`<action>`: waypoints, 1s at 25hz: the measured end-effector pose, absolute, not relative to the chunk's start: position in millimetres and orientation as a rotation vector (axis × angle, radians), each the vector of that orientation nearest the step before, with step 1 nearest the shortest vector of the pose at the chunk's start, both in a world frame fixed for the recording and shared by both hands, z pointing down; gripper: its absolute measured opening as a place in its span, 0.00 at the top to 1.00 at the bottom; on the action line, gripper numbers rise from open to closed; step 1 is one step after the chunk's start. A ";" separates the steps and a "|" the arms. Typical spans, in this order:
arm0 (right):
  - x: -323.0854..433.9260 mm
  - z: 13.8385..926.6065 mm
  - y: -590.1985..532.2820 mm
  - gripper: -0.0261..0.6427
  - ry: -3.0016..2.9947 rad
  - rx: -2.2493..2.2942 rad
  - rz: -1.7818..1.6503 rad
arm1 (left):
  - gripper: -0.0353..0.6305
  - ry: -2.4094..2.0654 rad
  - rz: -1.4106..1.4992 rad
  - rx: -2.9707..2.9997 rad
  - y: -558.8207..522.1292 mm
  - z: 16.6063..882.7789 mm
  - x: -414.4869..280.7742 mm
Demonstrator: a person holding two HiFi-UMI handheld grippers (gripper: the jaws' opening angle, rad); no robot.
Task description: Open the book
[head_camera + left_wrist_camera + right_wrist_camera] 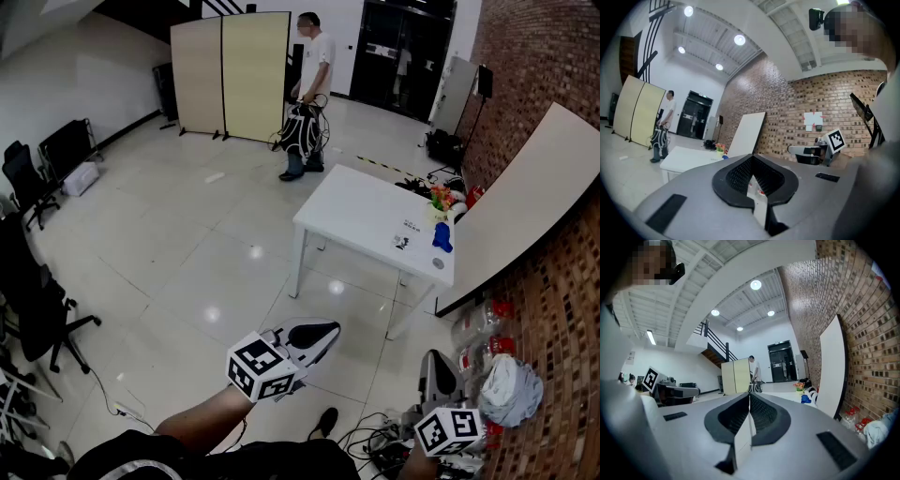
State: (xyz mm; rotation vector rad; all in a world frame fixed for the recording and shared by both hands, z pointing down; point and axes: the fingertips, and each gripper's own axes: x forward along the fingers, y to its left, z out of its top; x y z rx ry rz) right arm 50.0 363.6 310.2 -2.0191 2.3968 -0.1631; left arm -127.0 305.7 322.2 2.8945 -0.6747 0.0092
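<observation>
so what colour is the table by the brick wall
White: the table shows clearest in the head view.

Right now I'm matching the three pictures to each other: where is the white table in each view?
Head view: white table, right of centre, upper half.
Left gripper view: low on the left.
Right gripper view: just right of centre, small and far.
Shared landmark: the beige folding screen with a person beside it.

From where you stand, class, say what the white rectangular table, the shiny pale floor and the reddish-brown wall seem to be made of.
White rectangular table: probably laminated board on painted metal legs; smooth matt top, thin straight legs.
Shiny pale floor: likely glazed tile; joint grid, lamp reflections.
Reddish-brown wall: bare brick; mortar courses, rough matt face.
</observation>
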 end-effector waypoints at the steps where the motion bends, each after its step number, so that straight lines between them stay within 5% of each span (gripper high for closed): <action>1: 60.9 310.4 352.0 0.96 2.397 -2.017 -0.165 | 0.95 -0.684 0.012 2.898 293.0 321.6 -116.7; 14: 225.5 299.8 197.8 0.96 2.389 -1.984 -0.169 | 0.95 -0.796 0.053 2.916 143.5 310.5 18.6; 25: 283.8 317.5 69.1 0.96 2.365 -1.988 -0.232 | 0.95 -0.789 0.079 2.922 19.7 317.7 78.0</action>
